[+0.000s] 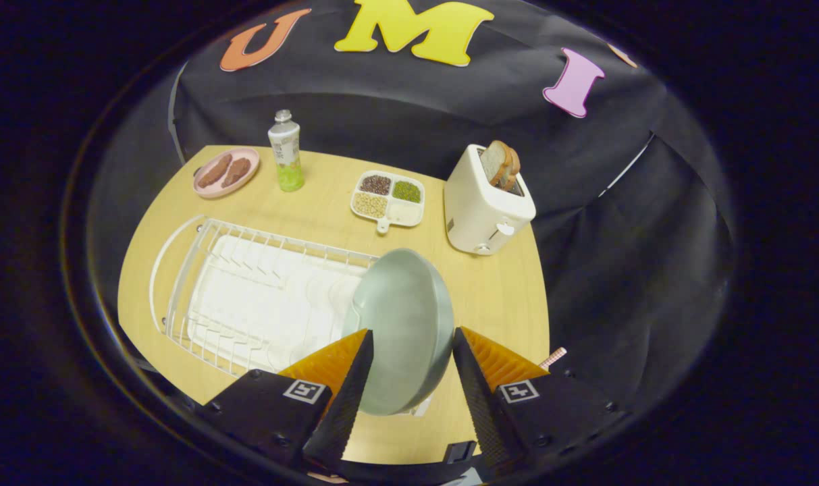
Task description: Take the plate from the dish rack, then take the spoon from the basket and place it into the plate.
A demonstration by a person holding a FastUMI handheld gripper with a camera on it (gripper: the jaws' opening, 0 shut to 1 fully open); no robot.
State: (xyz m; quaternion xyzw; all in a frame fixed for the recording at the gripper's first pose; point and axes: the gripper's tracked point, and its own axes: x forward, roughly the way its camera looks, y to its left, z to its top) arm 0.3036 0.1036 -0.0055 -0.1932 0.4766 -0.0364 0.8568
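Note:
A grey-green deep plate (402,317) stands on edge, tilted, at the right end of the white wire dish rack (200,270). My gripper (412,332) is open just above the plate, one fingertip on each side of its lower half. Neither finger clearly presses on it. The plate's bottom edge runs down between the fingers. A small pink-and-white striped tip (554,358) pokes out beside the right finger; what it belongs to is hidden.
The rack lies on a round wooden table (490,297). Beyond it stand a white toaster (483,202) holding bread, a divided dish of grains (389,197), a bottle (286,152) and a pink plate (225,172) with food.

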